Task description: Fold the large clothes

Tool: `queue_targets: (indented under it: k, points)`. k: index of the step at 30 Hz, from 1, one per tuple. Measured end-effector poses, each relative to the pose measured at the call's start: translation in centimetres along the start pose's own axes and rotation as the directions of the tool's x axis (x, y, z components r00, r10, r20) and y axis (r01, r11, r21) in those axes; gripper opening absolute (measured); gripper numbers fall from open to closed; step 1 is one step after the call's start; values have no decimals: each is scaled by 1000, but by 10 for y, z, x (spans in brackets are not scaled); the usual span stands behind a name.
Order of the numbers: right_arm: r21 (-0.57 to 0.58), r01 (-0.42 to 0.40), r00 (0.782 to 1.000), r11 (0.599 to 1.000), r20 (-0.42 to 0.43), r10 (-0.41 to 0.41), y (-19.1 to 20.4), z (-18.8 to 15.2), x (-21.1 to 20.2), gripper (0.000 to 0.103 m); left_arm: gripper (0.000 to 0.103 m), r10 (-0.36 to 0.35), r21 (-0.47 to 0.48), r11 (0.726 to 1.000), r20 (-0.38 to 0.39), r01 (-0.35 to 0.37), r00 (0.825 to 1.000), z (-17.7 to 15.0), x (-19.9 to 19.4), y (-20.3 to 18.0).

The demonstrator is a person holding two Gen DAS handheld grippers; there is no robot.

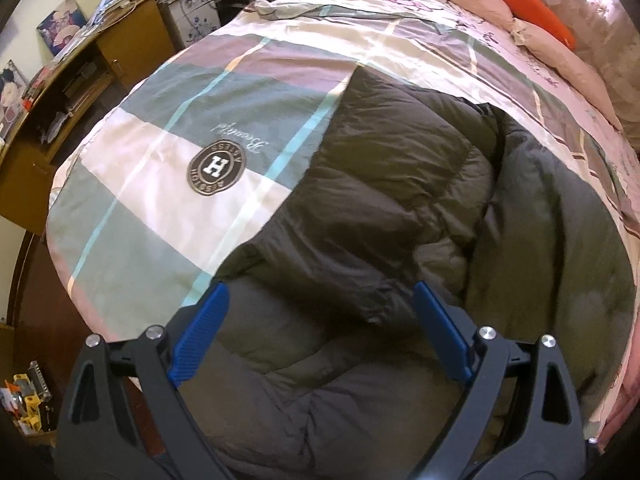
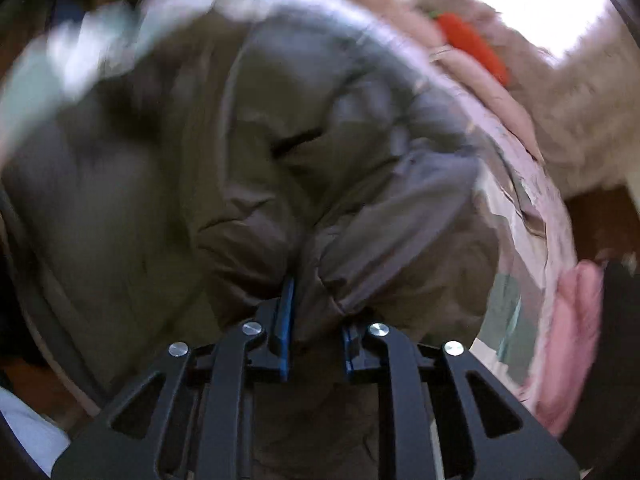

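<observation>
Lying across the near part of the bed, the dark padded jacket is seen spread over the checked quilt cover, its bulk gathered toward the near edge and the near right corner, with one thick panel already laid over the rest. The left gripper is held above the jacket's near portion with its jaws spread wide, and nothing is pinched between them. The right gripper is seen with its jaws drawn close together on a bunched ridge of the jacket's fabric, which is squeezed between the blue pads; the right wrist view is heavily smeared, so the exact part of the garment being held cannot be told. A fold of the jacket appears to be in progress, judged from the gathered cloth. Several risks are suggested: the slick, puffy shell may slip from the narrow pinch if it is pulled quickly; only the outer layer may be caught, so that the filling and lining lag behind and the fold is left lopsided; and the quilt cover beneath may be dragged along. Toward the far right corner an orange carrot cushion is lying well apart from the work.
</observation>
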State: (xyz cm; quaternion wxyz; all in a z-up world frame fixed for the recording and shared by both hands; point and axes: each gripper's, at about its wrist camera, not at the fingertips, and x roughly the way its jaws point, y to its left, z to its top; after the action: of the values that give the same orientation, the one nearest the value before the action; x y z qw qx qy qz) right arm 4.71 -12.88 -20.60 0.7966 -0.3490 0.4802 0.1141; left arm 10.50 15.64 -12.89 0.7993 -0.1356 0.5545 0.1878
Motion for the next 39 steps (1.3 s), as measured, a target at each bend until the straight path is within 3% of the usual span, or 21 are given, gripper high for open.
queue_targets:
  k: [2, 4, 5, 6, 7, 8, 9, 11, 13, 16, 17, 18, 19, 20, 21, 22, 24, 28, 32, 36, 39]
  points:
    - [-17, 8, 1000, 1000, 21, -8, -1, 4, 0, 24, 95, 0, 23, 1000, 0, 0, 1000, -2, 0, -7]
    - [127, -100, 994, 987, 53, 94, -28, 2, -10, 27, 95, -3, 41, 999, 0, 3, 1000, -3, 1, -13]
    - [220, -185, 982, 958, 83, 170, -46, -2, -15, 30, 95, -6, 50, 999, 0, 6, 1000, -4, 1, -16]
    - [290, -268, 963, 919, 115, 244, -61, -6, -19, 39, 95, -9, 61, 998, 4, 8, 1000, -5, 1, -20]
    - [325, -327, 944, 887, 149, 293, -70, -11, -24, 58, 95, -10, 71, 997, 7, 10, 1000, -6, 0, -23]
    - [351, -373, 926, 859, 194, 323, -78, -16, -33, 69, 95, -13, 81, 997, 11, 13, 1000, -6, -1, -27]
    - [366, -408, 909, 837, 253, 332, -87, -22, -43, 90, 95, -17, 86, 996, 14, 16, 1000, -7, -2, -29]
    - [366, -469, 875, 804, 317, 367, -89, -29, -64, 94, 95, -25, 97, 995, 20, 22, 1000, -9, -4, -34]
    - [351, -568, 815, 745, 364, 450, -92, -36, -78, 94, 95, -35, 109, 994, 28, 32, 999, -12, -7, -40]
    - [359, -629, 753, 690, 500, 427, -103, -39, -108, 94, 95, -84, 88, 993, 78, 78, 993, -12, -16, -49]
    - [400, -633, 752, 663, 518, 407, -115, -37, -108, 93, 95, -130, 80, 989, 106, 122, 986, -10, -22, -56]
    - [470, -611, 779, 636, 501, 378, -126, -33, -101, 83, 95, -162, 89, 984, 120, 152, 979, -9, -25, -62]
    - [515, -587, 802, 625, 474, 363, -128, -28, -98, 66, 95, -195, 117, 977, 129, 180, 972, -7, -28, -73]
    - [576, -552, 832, 603, 433, 347, -133, -24, -87, 58, 95, -217, 152, 968, 128, 197, 968, -6, -28, -85]
    - [613, -533, 846, 584, 408, 344, -135, -23, -79, 50, 95, -240, 199, 957, 121, 213, 963, -6, -27, -100]
    - [644, -525, 851, 556, 387, 355, -137, -20, -67, 49, 95, -249, 232, 948, 119, 217, 961, -7, -24, -111]
    - [659, -541, 837, 522, 364, 408, -135, -9, -43, 49, 91, -230, 289, 937, 90, 196, 969, -11, -11, -128]
    - [669, -481, 853, 566, 208, 478, -105, 3, -6, 49, 79, -105, 358, 925, -69, 123, 992, -21, 37, -139]
    - [709, -398, 839, 582, 26, 543, -73, -14, 28, 50, 82, -44, 350, 932, -158, 97, 986, -29, 63, -129]
    - [693, -369, 840, 619, -37, 542, -56, -17, 34, 50, 89, 21, 400, 916, -159, 45, 987, -38, 71, -128]
    - [697, -389, 842, 603, 4, 539, -62, -17, 18, 50, 79, -23, 376, 923, -145, 76, 989, -38, 57, -124]
